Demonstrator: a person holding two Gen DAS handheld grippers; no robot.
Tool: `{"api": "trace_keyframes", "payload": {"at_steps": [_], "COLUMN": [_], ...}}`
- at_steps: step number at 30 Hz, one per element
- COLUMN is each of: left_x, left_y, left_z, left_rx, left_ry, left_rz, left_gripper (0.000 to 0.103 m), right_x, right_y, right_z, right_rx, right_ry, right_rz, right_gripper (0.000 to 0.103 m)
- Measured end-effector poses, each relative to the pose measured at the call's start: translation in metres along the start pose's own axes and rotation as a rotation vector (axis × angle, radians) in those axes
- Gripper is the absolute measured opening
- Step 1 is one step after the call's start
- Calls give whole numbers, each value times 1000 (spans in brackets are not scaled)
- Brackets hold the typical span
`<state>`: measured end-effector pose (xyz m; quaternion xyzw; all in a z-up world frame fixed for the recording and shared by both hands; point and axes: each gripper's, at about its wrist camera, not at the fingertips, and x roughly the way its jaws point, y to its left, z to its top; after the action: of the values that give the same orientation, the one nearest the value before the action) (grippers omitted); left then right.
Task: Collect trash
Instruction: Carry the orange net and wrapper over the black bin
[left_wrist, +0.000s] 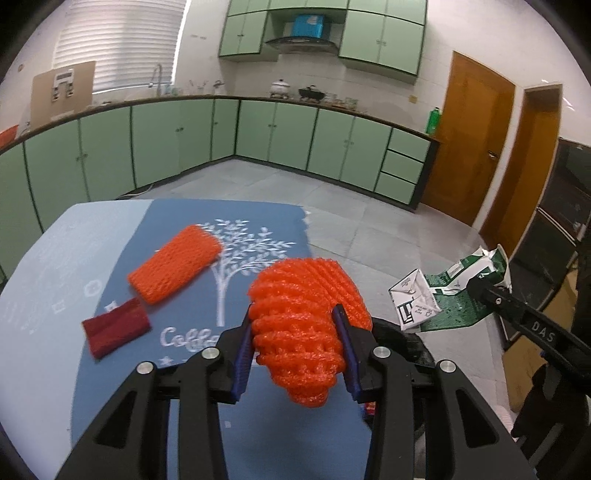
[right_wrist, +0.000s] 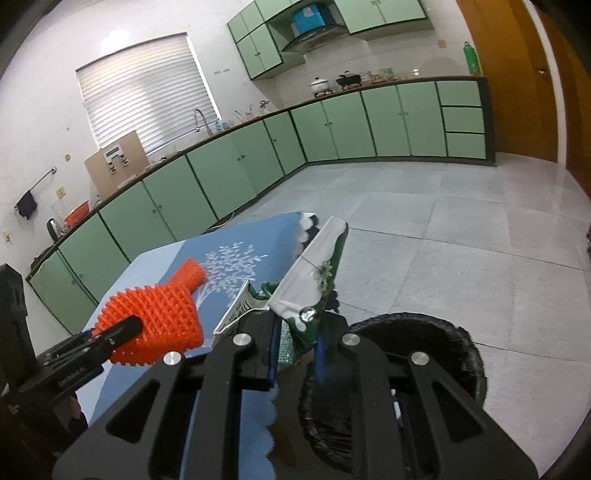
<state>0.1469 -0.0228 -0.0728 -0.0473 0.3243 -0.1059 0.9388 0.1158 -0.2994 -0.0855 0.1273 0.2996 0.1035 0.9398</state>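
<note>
Up close, the left gripper (left_wrist: 295, 350) is clamped on a bright orange foam fruit net (left_wrist: 299, 325), a soft lattice of raised ribs bunched into a lumpy cone between the blue ribbed pads (left_wrist: 243, 354), lifted above the table (left_wrist: 37, 295). Further out, a second orange foam net (left_wrist: 175, 264) lies flat as a rounded oblong on the dark blue cloth (left_wrist: 258, 221), and just beside its near end sits a small dark red folded wrapper (left_wrist: 116, 328), apart from it. That cloth is printed with a white leafy tree and cursive white lettering that starts "Coll"; the rest is hidden behind the gripper. Its edge is white and scalloped. The right gripper (right_wrist: 297, 347) is pinched tight on a crushed milk carton (right_wrist: 314, 277), stiff creased card in green and white with a flower print and small black text too blurred to read; it is held off the table's edge. Below it on the pale tiled floor stands a bin (right_wrist: 461, 354) lined with a crinkled black bag; its contents are too dark to make out. The right gripper's arm bears the letters "DAS".
</note>
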Motion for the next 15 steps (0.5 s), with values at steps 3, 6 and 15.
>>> {"api": "trace_keyframes", "payload": {"at_steps": [3,6,15], "left_x": [5,8,41], "left_y": [-13,-25,-70], "left_z": [0,-1,-6], "left_rx": [19,37,96], "left_ry": [7,16,70], "left_rz": [-23,-42,-96], "left_gripper": [40,40,40], "right_x": [-5,-9,-8], "right_y": [-14,-29,-77], "right_z": [-2,-6,-20], "right_rx": [12,25,91], "right_ry": [1,2,25], "right_rz": [-26,-53,-135], "right_gripper": [14,14,14]}}
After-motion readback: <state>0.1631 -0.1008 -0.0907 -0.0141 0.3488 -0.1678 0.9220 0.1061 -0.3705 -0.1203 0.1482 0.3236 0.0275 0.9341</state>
